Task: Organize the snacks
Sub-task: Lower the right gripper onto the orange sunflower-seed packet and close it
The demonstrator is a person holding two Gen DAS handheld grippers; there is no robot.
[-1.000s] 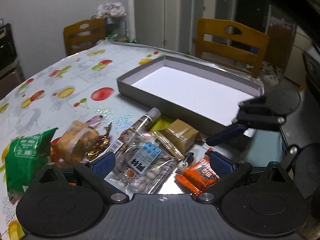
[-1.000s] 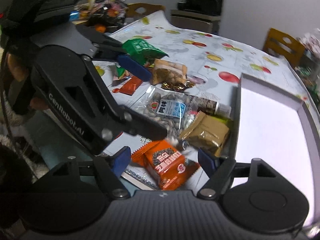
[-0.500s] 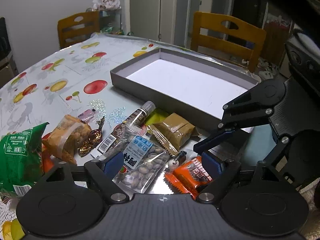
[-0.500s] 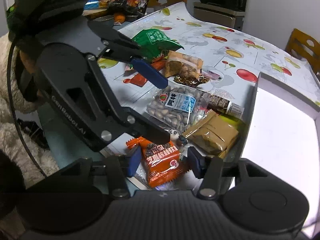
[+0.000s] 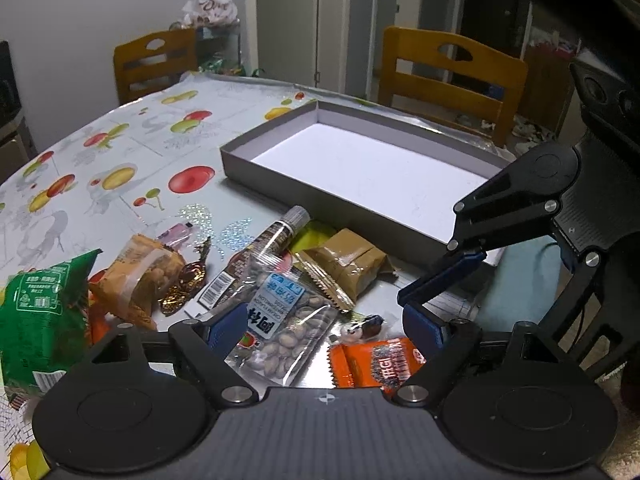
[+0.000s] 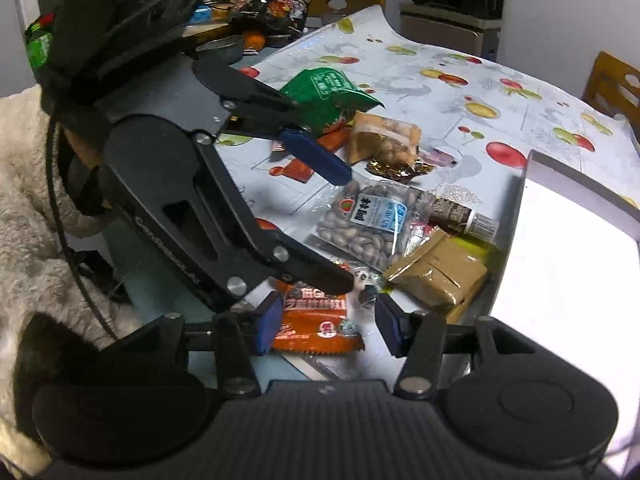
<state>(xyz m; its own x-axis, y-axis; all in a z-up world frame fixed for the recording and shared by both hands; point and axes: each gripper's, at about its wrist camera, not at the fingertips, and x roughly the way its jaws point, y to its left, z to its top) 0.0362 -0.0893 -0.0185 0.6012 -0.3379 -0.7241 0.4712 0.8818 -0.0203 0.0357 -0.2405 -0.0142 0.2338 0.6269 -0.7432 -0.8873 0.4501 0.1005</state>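
Right wrist: orange snack packet [image 6: 316, 322] between gripper [image 6: 326, 322] fingers — long axis crosswise.

A desk [image 5: 132, 148] covered in a fruit-printed plastic cloth carries a shallow grey cardboard box [image 5: 256, 162], a clear pouch of pistachios [image 5: 288, 332], a brown foil packet [image 5: 346, 262], an orange snack packet [image 5: 380, 364], a green crisp bag [image 5: 38, 316] and a brown-labelled tube [image 5: 276, 236].

The room is dim, lit from overhead. The white floor of the box [image 6: 568, 280] glares, almost blown out in the right wrist view. The tablecloth [image 5: 132, 160] shows small sparkling reflections. Fisheye bending curves the edges, corners go black, and the background looks soft and grainy.
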